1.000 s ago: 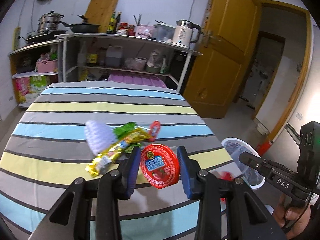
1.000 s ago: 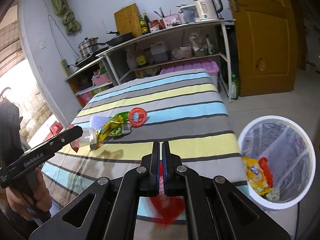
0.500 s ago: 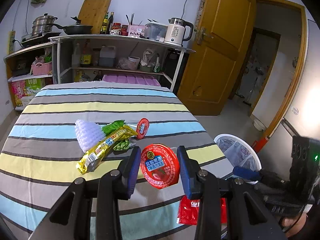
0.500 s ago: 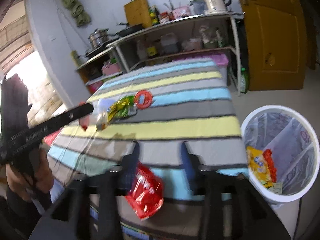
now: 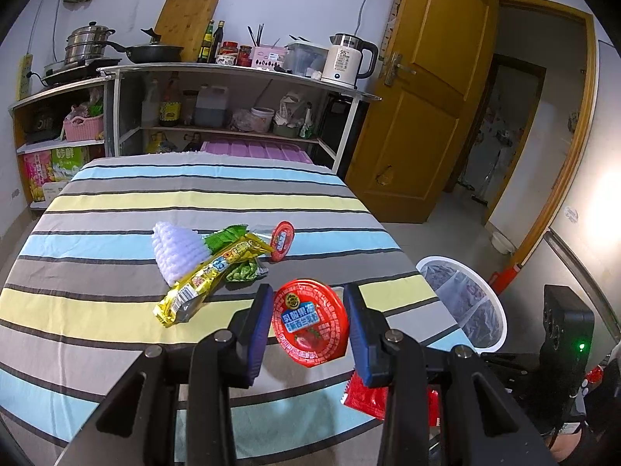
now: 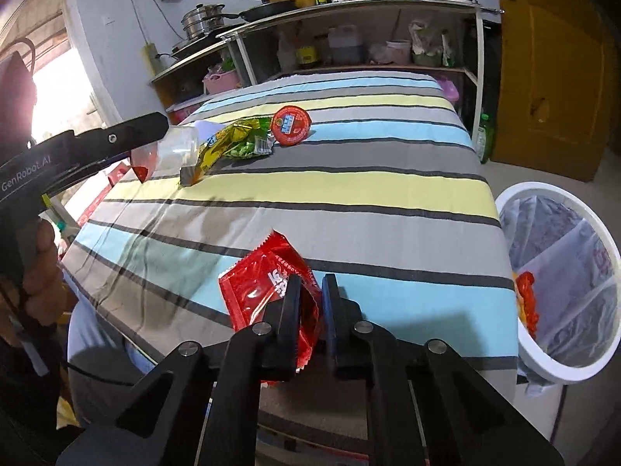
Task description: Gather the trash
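- Red wrapper (image 6: pixel 268 291) is lying at the striped surface's (image 6: pixel 349 178) near edge; your right hand-held gripper (image 6: pixel 310 291) is closing on it.
- Your left hand-held gripper (image 5: pixel 306 318) is clamping a red-lidded jelly cup (image 5: pixel 310 322).
- Farther off, wrappers (image 5: pixel 217 268) are lying mid-surface, beside the bin (image 6: pixel 559 283).

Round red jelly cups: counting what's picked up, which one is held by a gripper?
The nearer round red jelly cup, clamped in the left gripper; the other lies on the striped tablecloth.

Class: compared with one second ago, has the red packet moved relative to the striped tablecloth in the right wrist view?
Yes. The red packet lies further up the striped tablecloth, towards the shelves; the right gripper jaws are closing around it.
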Motion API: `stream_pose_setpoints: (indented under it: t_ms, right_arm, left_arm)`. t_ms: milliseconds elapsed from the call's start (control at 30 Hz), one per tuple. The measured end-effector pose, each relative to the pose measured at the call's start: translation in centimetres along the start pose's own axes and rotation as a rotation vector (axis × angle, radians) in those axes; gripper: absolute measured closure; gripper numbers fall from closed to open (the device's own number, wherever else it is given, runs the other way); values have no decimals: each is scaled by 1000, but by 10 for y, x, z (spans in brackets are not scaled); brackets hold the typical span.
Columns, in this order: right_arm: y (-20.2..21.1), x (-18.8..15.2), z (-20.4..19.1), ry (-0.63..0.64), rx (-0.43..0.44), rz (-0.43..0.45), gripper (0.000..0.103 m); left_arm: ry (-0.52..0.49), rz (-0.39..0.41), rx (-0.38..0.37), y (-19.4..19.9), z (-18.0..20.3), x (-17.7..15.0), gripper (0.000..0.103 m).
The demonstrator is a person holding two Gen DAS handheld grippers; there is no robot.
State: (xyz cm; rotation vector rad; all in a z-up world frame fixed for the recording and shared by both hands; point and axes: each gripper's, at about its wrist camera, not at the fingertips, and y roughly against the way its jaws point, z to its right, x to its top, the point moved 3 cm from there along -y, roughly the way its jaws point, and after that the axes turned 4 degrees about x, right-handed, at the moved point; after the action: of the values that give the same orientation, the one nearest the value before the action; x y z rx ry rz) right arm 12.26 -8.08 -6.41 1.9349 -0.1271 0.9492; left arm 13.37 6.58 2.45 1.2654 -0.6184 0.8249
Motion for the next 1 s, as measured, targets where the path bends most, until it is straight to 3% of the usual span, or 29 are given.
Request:
stream_pose_setpoints:
  t_ms: [233, 267, 333, 667, 733, 800, 833, 867, 1000]
  right_arm:
    - [21, 8, 9, -24, -31, 67, 93]
    - [25, 9, 12, -29, -38, 76, 93]
    - [30, 12, 17, -39, -51, 92, 93]
    - [50, 13, 49, -106, -99, 138, 93]
    - [52, 11, 54, -117, -102, 140, 93]
    - [52, 9, 59, -126, -104, 141, 93]
    - [53, 9, 61, -131, -105, 142, 93]
    - [53, 8, 63, -134, -107, 144, 93]
    - [57, 6, 68, -145, -112, 148, 93]
  left_arm:
    - [-19, -7, -21, -1, 13, -2, 65]
    - [-23, -7, -25, -1, 16, -1, 70]
    - [-36, -23, -40, -5, 24, 0, 96]
    - [-55, -50, -61, -24, 45, -1, 96]
    - [-49, -64, -65, -27, 43, -4, 91]
    - [-44, -91, -86, -30, 44, -8, 70]
    - [-41, -96, -94, -30, 45, -11, 53]
    - [-40, -98, -111, -29, 47, -15, 46]
    - [-83, -136, -155, -30, 59, -35, 41]
